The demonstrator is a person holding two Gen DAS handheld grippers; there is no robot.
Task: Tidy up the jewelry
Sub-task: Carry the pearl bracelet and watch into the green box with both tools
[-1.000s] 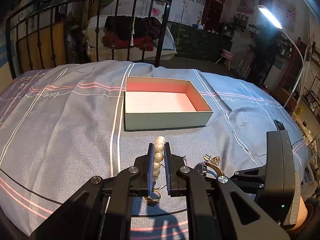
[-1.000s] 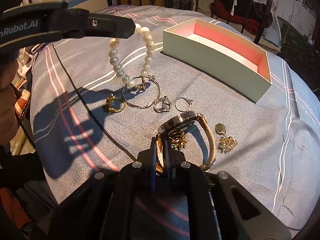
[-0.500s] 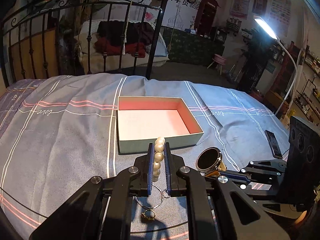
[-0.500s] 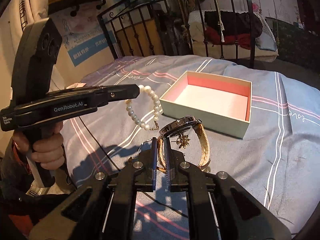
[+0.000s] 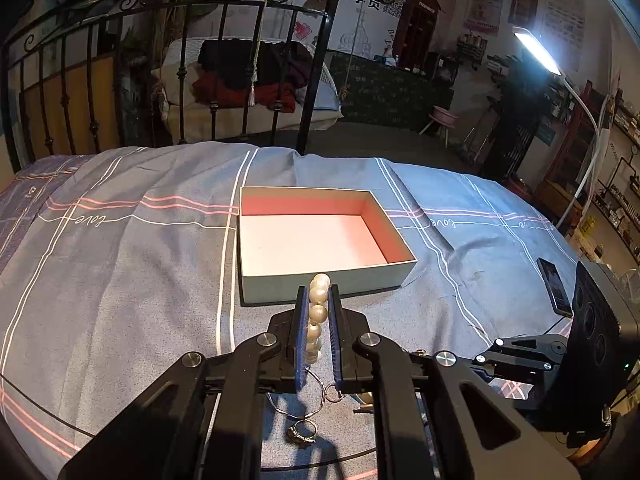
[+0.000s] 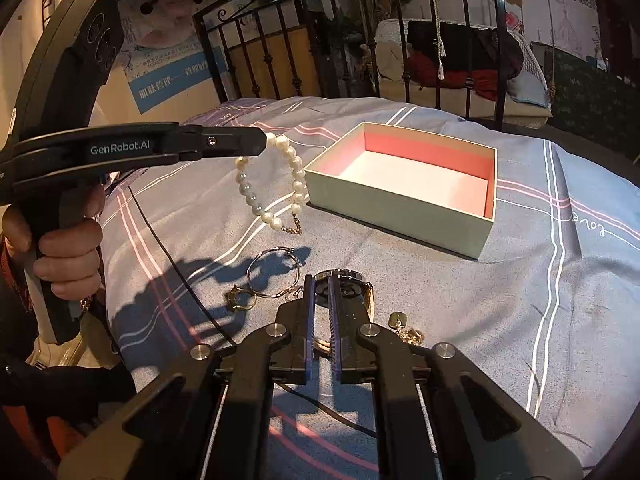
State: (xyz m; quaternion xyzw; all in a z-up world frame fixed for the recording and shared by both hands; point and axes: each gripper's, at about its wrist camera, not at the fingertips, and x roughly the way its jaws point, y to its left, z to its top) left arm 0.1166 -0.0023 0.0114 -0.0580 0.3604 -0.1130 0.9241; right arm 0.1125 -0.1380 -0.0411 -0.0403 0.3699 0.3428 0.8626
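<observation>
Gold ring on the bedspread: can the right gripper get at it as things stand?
Probably not yet. The right gripper looks shut on the watch, so its jaws aren't free. The gold ring lies uncovered on the bedspread just left of it, beside the thin bangle.

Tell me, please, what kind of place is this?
Probably a bedroom set up inside a shop or studio: a bed with an iron frame, wall posters, and shelves behind.
</observation>
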